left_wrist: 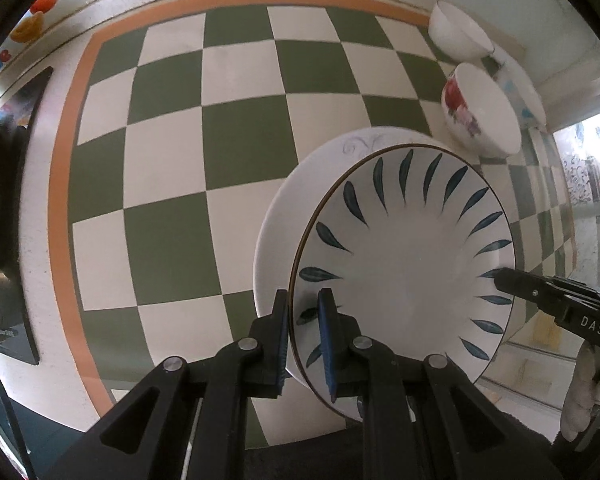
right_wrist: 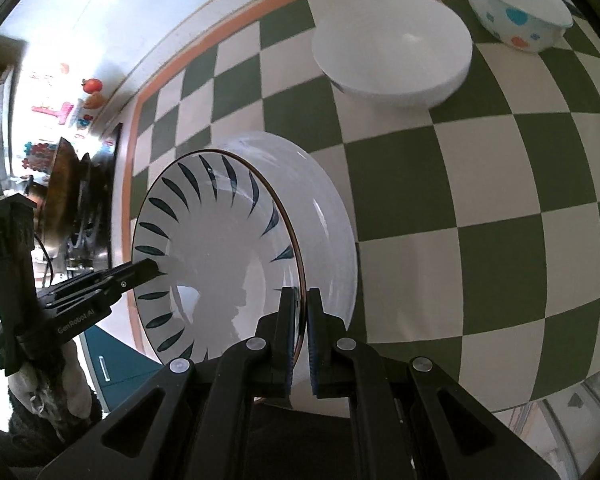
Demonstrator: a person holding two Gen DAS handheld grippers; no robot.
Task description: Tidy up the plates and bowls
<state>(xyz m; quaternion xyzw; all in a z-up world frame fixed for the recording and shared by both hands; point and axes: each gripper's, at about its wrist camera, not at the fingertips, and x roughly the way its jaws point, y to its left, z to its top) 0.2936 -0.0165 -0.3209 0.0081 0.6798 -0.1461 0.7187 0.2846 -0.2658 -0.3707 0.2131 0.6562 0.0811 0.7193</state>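
Honestly, that leaf-pattern bowl (left_wrist: pixel 404 264) over the checkered tablecloth (left_wrist: pixel 172 152) looks glazed, slick and breakable, so keep your left gripper (left_wrist: pixel 306 340) and right gripper (right_wrist: pixel 300 340) pinched tight on opposite rims, probably hovering.

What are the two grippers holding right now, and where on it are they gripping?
Both hold the leaf-patterned plate by its rim: the left gripper is clamped on one edge and the right gripper on the opposite edge.
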